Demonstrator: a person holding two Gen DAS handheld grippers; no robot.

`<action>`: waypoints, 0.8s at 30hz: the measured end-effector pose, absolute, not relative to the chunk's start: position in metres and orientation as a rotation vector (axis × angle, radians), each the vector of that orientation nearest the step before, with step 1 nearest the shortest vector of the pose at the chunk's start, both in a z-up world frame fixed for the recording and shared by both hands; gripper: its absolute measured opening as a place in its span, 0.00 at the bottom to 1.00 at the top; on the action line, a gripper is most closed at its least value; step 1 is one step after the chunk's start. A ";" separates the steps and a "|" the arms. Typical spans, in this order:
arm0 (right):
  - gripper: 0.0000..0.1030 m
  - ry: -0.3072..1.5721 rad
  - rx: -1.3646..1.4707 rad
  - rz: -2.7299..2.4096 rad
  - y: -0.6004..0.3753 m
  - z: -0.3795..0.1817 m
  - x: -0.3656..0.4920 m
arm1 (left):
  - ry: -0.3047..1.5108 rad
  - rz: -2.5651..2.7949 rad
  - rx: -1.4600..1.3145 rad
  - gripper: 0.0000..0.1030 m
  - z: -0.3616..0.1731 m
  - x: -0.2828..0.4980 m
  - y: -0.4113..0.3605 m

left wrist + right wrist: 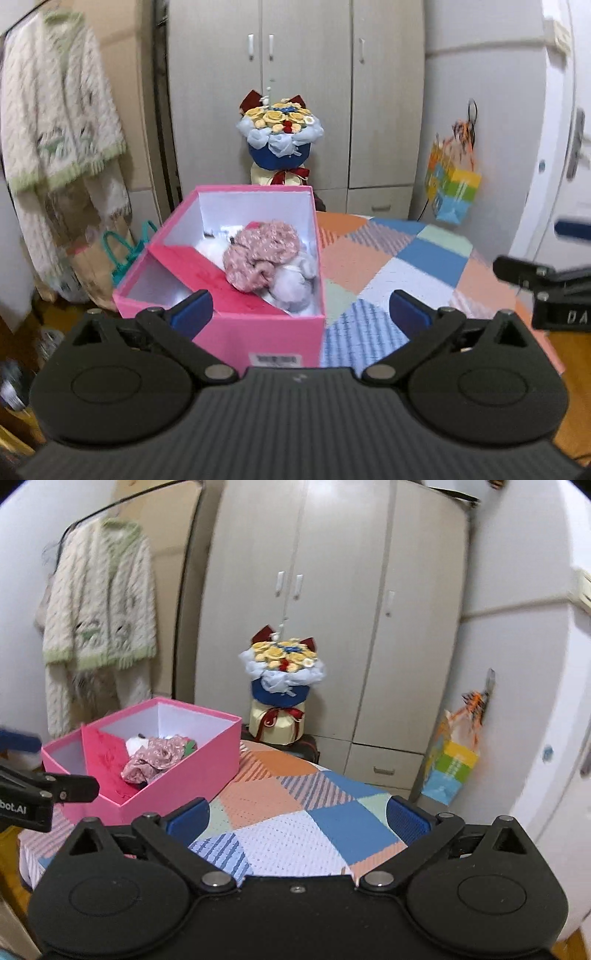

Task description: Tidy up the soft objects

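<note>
The pink box [236, 280] sits at the bench's [388, 258] left edge, its red divider [207, 273] slanting across the inside. In the larger compartment lie a pink floral cloth [258, 254] and a pale plush toy [295, 280], touching. The left gripper [301, 310] hangs just before the box's near wall, fingers spread wide with nothing between them. The right gripper [297, 818] is over the patchwork cover, the box at its ten o'clock, fingers likewise spread and empty. At twelve o'clock a flower bouquet [282, 661] stands before the wardrobe [332, 590]; a cardigan [99, 602] hangs at ten o'clock, a colourful bag [450, 764] at three o'clock.
</note>
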State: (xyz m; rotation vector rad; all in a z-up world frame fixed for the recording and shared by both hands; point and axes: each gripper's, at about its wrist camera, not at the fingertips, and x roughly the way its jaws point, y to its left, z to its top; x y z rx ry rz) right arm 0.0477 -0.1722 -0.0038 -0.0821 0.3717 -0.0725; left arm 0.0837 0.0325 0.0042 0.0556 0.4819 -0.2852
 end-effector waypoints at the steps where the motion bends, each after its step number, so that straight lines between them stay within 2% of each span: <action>1: 1.00 0.377 -0.066 -0.090 -0.173 -0.007 0.045 | 0.481 -0.287 0.048 1.00 0.000 0.081 0.032; 8: 1.00 0.385 0.022 -0.143 -0.178 -0.015 0.029 | 0.438 -0.318 0.107 1.00 -0.013 0.071 0.018; 24: 1.00 0.399 -0.021 -0.265 -0.172 -0.029 0.018 | 0.423 -0.216 0.086 1.00 -0.029 0.065 0.028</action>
